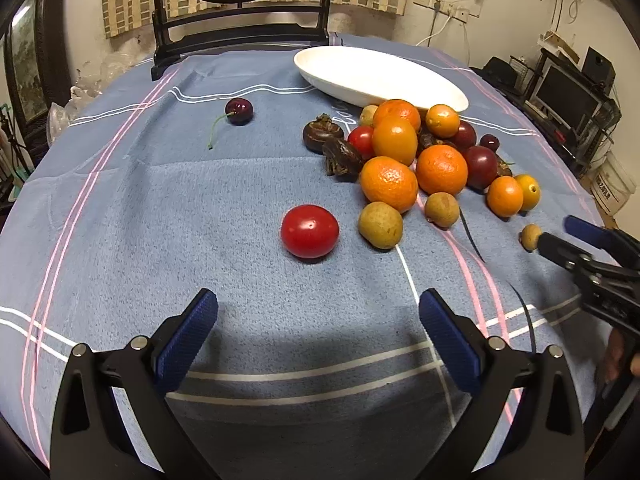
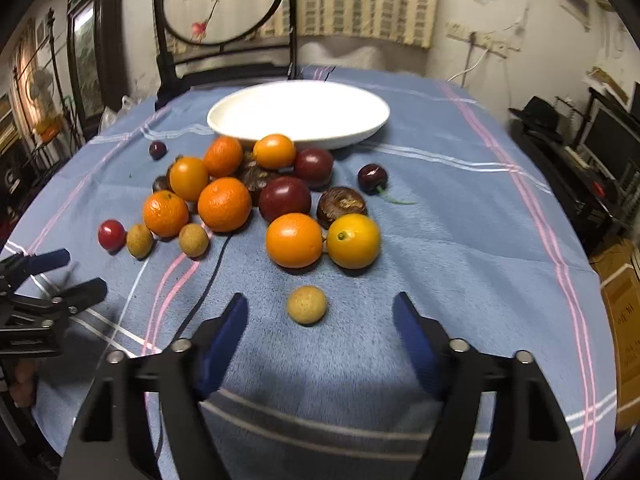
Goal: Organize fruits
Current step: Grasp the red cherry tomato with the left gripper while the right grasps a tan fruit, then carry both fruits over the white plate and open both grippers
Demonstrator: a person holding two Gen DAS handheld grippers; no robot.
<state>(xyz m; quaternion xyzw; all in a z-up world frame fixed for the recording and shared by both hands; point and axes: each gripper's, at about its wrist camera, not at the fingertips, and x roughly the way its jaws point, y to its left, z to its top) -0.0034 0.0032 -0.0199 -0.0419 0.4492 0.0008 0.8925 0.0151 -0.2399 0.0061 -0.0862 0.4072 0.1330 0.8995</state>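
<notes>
Right hand-held gripper, jaws apart, frames a lone longan on the bench, not pinched yet. Tiny, light, brittle shell, rolls easily, so I'd squeeze gently across its middle.

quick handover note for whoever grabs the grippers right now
Left gripper: open, empty, short of the lone red tomato.
Right gripper: open, jaws either side of a loose longan, pads not on it.
Plate: nothing in it, at the far side of the cloth.
Fruit pile sits just in front of the plate; one cherry lies apart.
Done: nothing sorted yet. Left: all the fruit.
</notes>
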